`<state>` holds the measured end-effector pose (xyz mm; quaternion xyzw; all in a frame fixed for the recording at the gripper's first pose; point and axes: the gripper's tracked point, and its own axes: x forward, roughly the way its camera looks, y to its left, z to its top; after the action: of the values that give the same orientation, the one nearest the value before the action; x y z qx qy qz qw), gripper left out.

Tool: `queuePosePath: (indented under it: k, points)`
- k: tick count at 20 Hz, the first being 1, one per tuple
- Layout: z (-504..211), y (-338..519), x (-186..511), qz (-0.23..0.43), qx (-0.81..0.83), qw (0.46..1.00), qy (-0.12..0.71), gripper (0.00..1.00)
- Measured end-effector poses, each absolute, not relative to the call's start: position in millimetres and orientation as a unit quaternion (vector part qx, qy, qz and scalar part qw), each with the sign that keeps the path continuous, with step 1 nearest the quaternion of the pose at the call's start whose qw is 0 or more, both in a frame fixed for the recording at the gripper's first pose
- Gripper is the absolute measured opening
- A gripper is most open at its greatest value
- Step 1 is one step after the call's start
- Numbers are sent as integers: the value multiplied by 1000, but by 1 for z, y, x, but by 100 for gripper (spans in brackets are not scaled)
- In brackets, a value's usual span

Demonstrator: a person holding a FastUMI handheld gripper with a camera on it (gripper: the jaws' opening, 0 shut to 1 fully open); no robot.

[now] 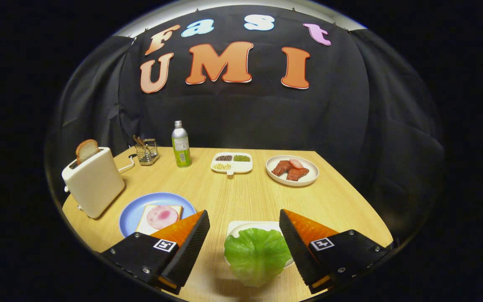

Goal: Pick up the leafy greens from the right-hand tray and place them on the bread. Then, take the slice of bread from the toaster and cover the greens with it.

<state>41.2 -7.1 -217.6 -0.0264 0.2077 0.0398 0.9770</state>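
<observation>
The leafy greens [257, 255] lie between the fingers of the gripper [245, 243], draped over the near rim of a white tray [241, 227]. The fingers stand wide, touching nothing. Closing too high could pinch only a leaf edge, which may slip; too low could catch the tray.

Greens [256, 253] on tray [241, 226] between spread fingers [191, 247]; plate [134, 216] left, toaster [94, 180] beyond.
</observation>
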Motion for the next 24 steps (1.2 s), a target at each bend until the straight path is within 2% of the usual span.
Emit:
queuePosePath:
  k: [11, 24]
  points:
    - [-299, -25, 48, 40, -30, 954, 297, 100]
    - [-322, -27, 46, 45, -14, 941, 335, 100]
